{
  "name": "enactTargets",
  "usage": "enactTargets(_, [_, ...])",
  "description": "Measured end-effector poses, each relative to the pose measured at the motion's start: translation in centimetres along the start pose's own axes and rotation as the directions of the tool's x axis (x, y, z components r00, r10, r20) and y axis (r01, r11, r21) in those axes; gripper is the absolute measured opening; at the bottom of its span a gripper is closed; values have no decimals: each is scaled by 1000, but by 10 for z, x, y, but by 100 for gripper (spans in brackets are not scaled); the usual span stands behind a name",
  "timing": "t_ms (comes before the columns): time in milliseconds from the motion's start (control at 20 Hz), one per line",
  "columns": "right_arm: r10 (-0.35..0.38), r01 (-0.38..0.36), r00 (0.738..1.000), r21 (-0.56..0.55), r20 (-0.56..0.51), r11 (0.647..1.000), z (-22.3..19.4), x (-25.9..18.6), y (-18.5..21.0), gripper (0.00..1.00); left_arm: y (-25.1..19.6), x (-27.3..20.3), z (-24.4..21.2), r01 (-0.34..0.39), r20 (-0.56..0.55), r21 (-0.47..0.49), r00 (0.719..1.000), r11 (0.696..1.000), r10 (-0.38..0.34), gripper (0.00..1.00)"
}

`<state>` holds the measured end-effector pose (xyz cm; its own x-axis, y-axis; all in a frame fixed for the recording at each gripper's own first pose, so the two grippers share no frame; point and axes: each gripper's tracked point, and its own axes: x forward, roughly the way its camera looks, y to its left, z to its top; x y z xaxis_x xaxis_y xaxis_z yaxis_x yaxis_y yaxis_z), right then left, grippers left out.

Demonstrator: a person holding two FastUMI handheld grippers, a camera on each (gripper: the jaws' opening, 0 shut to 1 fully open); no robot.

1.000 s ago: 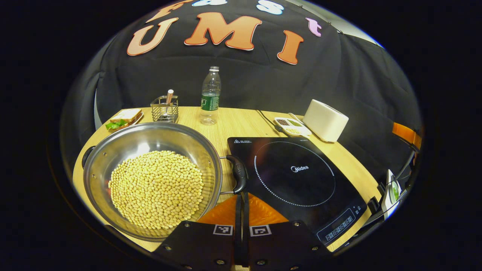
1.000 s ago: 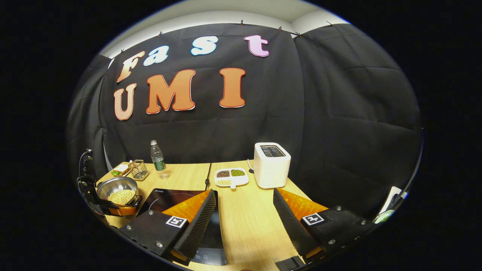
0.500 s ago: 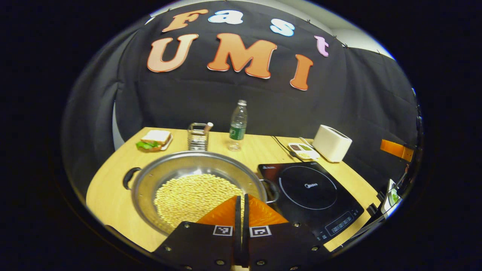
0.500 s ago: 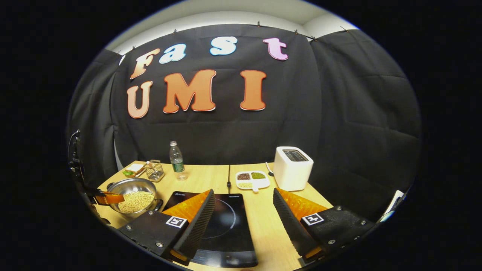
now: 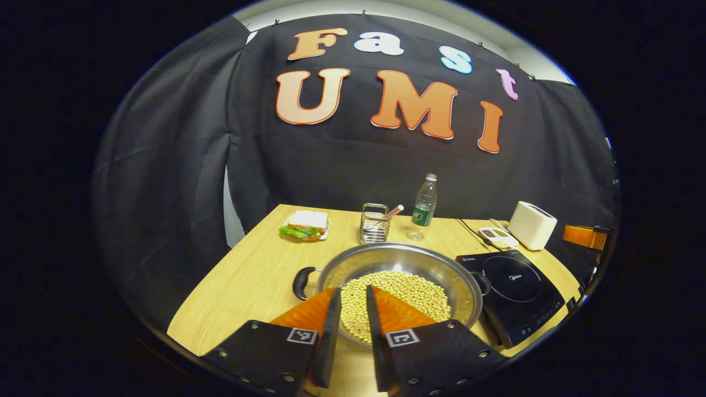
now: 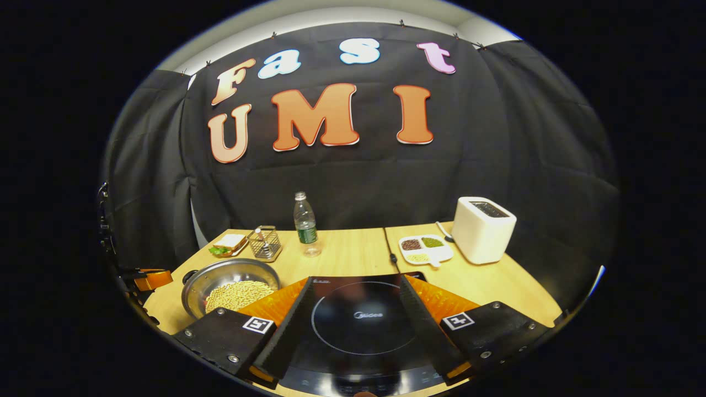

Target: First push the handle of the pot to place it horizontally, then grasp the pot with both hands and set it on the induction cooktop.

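On the light wooden table (image 5: 242, 275), the round stainless-steel pot (image 5: 398, 267), holding a layer of pale yellow soybeans (image 5: 394, 300), stands just left of the flat black induction cooktop (image 5: 515, 289), not on it. In the left gripper view, the pot's black left handle (image 5: 300, 282) points to the left and its black right handle (image 5: 484, 282) points toward the cooktop, so the two handles lie roughly along a horizontal line. The left gripper (image 5: 349, 325) hovers at the near side of the pot with its fingers parted by a narrow gap; nothing is held between them, and the soybeans are visible through the gap. In the right gripper view, the right gripper (image 6: 353, 320) is positioned over the near part of the cooktop (image 6: 358, 320) with its fingers spread wide and nothing between them; the pot (image 6: 231, 278) is to the left of the cooktop. Behind the pot, toward the back wall, stand a square wire-mesh metal holder (image 5: 375, 223) and a clear plastic water bottle with a green label (image 5: 423, 208); farther left of these lies a sandwich with green lettuce on a small plate (image 5: 305, 224). Behind the cooktop are a white divided dish of assorted beans (image 6: 424, 249) and a white rectangular toaster (image 6: 483, 229).
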<state>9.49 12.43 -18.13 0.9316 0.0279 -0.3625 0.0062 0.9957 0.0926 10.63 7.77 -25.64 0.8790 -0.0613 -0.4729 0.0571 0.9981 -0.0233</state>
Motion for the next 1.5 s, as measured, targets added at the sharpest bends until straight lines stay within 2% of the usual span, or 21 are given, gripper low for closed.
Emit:
enactTargets(100, [15,-14,999,19,-48,1000,-12,13,24,96,17,10,0,2,0,2,1000,1000,-2,66])
enactTargets(150, [20,-19,998,21,-67,1000,-17,22,35,96,28,16,-4,-4,-8,2,1000,1000,4,75])
enactTargets(350, [14,-16,993,-13,-116,1000,-37,48,69,96,61,49,-19,-42,-57,-6,997,999,42,76])
enactTargets(450, [6,-11,989,-35,-146,999,-49,60,78,96,64,63,-30,-32,-94,-13,995,999,31,77])
enactTargets(800, [-24,7,972,-72,-234,997,-87,101,95,96,64,98,-37,17,-95,3,995,1000,-17,76])
enactTargets(1200, [-23,6,955,-56,-297,998,-109,115,105,96,50,121,-66,85,-172,-35,981,996,-89,76])
enactTargets(1400, [-26,12,947,-45,-321,999,-116,118,104,95,53,125,-71,81,-185,-42,979,996,-88,76])
enactTargets(1500, [2,-10,943,-22,-331,1000,-116,118,110,90,54,127,-70,79,-177,-43,980,996,-86,79])
